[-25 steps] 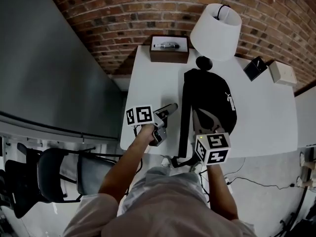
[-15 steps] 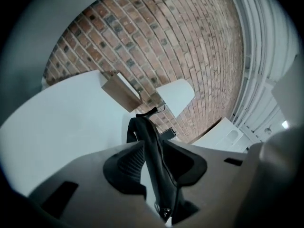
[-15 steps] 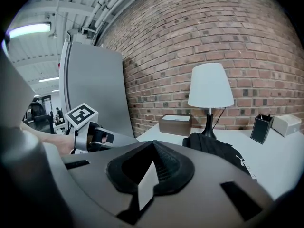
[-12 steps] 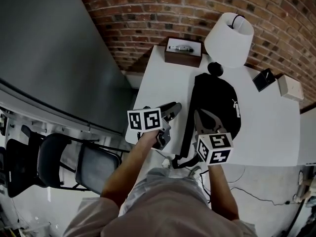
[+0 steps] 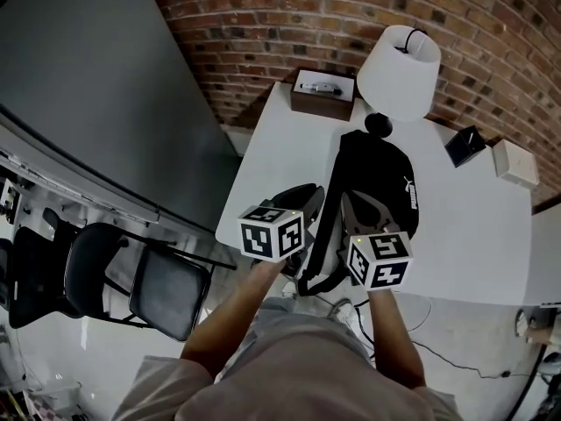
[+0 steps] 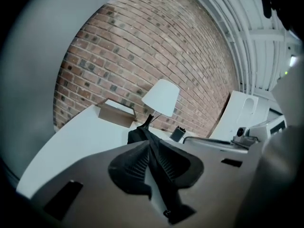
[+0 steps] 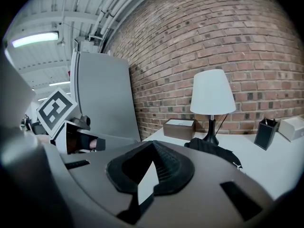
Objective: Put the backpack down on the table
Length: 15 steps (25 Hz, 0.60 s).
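We saw the backpack (image 5: 379,182) lying flat on the white bench (image 5: 280,147). Its far end lay just before the foot of the lamp (image 5: 399,67) and its near end reached the bench's front edge.

The left tongs (image 6: 148,146) were closed on a black strap (image 6: 162,189) of the backpack. In the left gripper view the strap ran from the bag straight down between the 2 dark pads, with only a thin white sliver showing beside it. From the head view these tongs sat just beside the bag's left flank, above the near left part of the bench.

The right tongs (image 7: 153,148) were narrow. Their pads met at the tips, a small white wedge showed behind them, and nothing lay between them. In the head view they were over the near end of the backpack, but we could not tell whether they touched it.

A brown box (image 5: 324,93) stood at the far edge by the brick wall (image 5: 263,24). A small dark holder (image 5: 463,146) and a white box (image 5: 514,163) sat to the right, well apart from the bag. A black chair (image 5: 166,289) stood on the floor to our left.
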Motion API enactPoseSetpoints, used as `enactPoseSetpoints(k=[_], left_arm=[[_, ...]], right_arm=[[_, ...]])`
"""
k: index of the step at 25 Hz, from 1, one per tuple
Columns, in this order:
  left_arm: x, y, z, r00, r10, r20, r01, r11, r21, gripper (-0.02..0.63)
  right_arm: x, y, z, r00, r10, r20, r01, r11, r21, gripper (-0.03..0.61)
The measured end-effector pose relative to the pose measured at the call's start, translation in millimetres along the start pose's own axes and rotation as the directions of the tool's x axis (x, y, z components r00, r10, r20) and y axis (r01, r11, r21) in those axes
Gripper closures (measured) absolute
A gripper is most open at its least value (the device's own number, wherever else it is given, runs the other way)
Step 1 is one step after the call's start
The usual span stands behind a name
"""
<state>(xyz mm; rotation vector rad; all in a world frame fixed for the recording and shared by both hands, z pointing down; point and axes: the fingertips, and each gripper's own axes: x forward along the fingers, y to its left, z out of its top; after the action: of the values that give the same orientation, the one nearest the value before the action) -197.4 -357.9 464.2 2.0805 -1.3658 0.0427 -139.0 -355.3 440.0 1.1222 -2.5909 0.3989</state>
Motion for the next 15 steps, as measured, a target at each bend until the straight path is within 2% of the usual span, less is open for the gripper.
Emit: enactPoseSetpoints(k=[5,10,15], left_arm=[[4.9,-32.6,0.6,0.999,0.043,0.027,-0.045,0.994,0.097,0.551],[12.0,-65.8,-1.9,0.996,0.073,0.049,-0.082,0.977,0.196,0.578],[22.3,-93.0,-10.8,0.994,0.091,0.061,-0.103,0.965,0.239,0.59]], right_arm=[[-18.5,-14.8,1.8,1.0,0.013,0.014,-0.013,1.0,-0.003,0.578],[-39.8,-30.9,4.2,0.999,0.024,0.036,-0.024,1.0,-0.01,0.578],[-57.6,-47.4,1.3,0.999,0.033,0.04,-0.033,0.999,-0.011,0.578]])
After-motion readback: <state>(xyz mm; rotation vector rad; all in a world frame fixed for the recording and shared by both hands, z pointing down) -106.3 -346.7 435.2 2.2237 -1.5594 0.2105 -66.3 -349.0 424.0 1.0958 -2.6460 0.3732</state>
